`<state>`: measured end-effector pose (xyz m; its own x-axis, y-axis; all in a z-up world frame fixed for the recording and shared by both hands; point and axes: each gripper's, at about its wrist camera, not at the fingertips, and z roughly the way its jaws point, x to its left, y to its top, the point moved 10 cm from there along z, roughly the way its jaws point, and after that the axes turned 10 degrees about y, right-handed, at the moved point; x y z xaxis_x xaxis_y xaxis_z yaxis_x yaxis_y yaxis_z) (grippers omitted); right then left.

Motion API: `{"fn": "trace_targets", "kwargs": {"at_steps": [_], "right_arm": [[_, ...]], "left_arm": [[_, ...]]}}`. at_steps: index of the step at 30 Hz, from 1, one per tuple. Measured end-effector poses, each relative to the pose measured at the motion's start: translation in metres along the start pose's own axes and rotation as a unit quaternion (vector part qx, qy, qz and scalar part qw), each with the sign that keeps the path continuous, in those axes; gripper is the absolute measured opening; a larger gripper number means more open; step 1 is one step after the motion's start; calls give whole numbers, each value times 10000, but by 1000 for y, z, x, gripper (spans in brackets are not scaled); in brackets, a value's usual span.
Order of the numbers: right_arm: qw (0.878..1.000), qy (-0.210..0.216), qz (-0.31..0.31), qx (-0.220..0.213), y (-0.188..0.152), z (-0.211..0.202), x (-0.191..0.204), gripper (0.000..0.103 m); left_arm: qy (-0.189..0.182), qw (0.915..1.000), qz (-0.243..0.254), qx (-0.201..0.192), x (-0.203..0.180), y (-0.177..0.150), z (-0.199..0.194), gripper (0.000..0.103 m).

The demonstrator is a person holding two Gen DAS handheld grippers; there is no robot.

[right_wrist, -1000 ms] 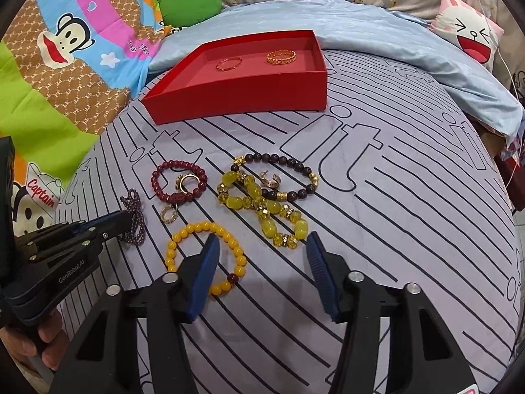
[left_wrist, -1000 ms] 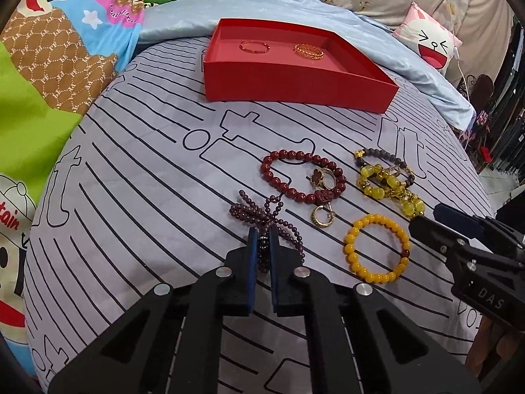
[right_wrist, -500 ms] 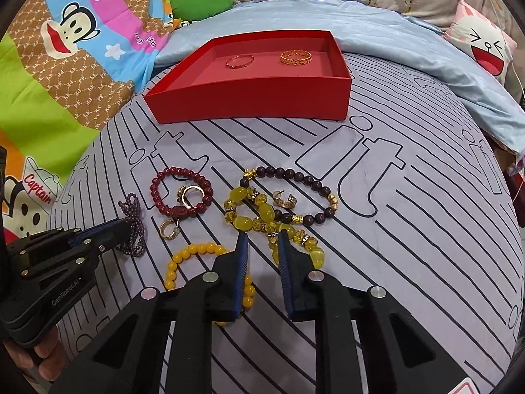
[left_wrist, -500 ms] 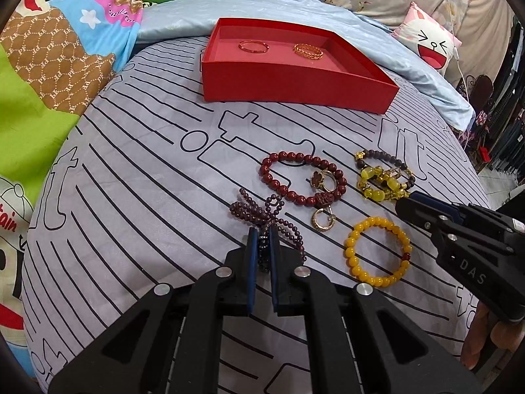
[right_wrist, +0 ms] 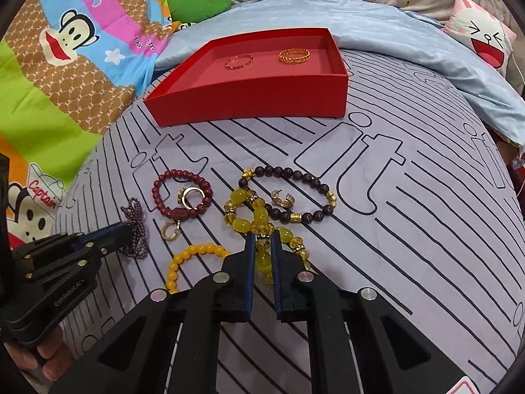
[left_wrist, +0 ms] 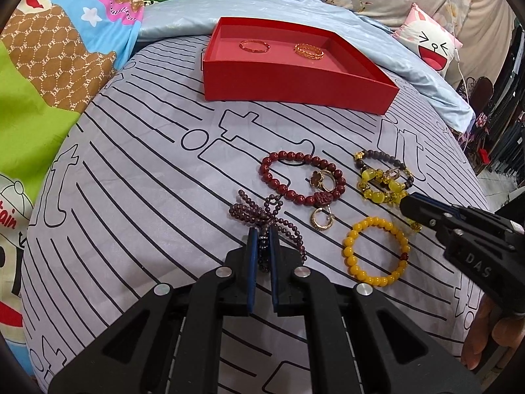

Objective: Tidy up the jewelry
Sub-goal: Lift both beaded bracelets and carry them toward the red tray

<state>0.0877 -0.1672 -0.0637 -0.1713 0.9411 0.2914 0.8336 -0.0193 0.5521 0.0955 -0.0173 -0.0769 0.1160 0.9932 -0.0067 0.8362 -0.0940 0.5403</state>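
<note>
Black right gripper (left_wrist: 407, 208) reads "DAS"; quilt (right_wrist: 42, 197) reads "Captain".

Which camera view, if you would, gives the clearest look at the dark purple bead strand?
The left wrist view: the dark purple bead strand lies central, its loops spread ahead of the left gripper clamping it. The right wrist view shows it small and bunched near the left edge.
</note>
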Motion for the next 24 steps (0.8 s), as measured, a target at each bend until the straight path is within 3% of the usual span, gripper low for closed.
{"fn": "trace_targets", "kwargs": {"at_steps": [17, 24], "right_arm": [[9982, 271, -37, -528, 37, -51, 24, 9], [9968, 259, -121, -744, 61, -65, 25, 9]], "left_arm": [[-196, 9993, 6, -310, -2, 20, -34, 5], [-253, 9980, 122, -568, -6, 46, -48, 2]]}}
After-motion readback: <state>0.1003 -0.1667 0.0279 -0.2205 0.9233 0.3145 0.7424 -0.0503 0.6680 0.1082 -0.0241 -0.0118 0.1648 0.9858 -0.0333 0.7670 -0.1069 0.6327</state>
